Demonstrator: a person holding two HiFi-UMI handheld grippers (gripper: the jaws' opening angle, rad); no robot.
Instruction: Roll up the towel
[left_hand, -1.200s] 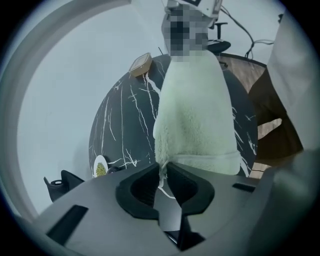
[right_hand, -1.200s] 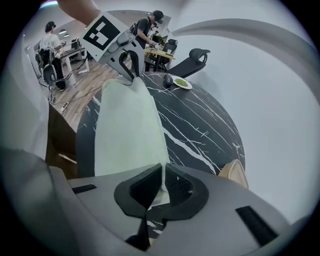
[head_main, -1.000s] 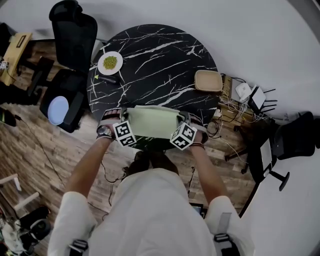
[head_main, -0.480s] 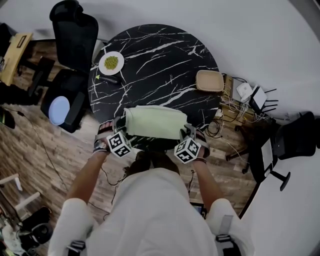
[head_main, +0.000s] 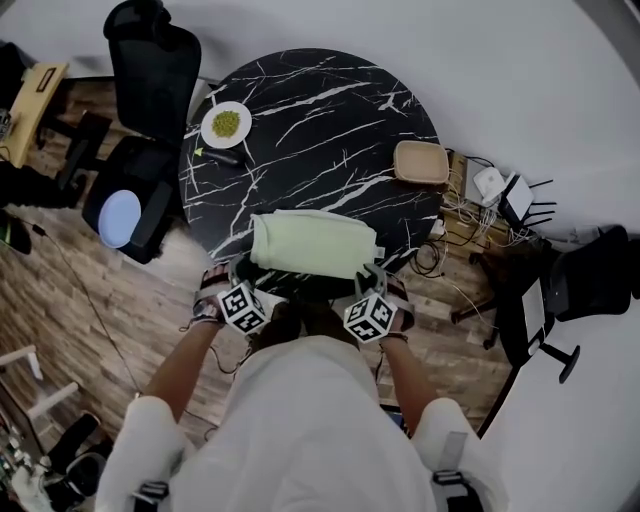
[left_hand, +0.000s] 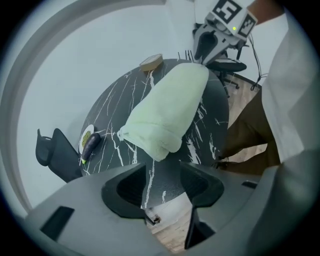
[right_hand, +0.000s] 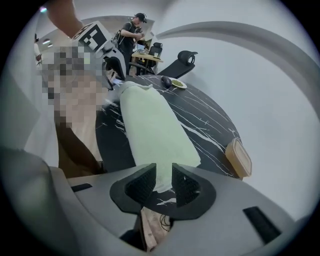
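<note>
Items in view, counted by kind
One round black counter (head_main: 320, 120) bearing one green towel (head_main: 312, 243), one white plate (head_main: 210, 130), one dark aubergine (left_hand: 90, 145) and one tan tray (head_main: 419, 162); two black office chairs, one chair (head_main: 150, 60) left, one chair (head_main: 590, 275) right; two grippers, left gripper (left_hand: 162, 180) and right gripper (right_hand: 163, 182)

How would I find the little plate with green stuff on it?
Look at the round black marble table with white veins. At its far left edge, by the black office chair, sits a small round white plate holding a green heap. It is the only white dish there; the long dark aubergine beside it nearly vanishes into the tabletop.
</note>
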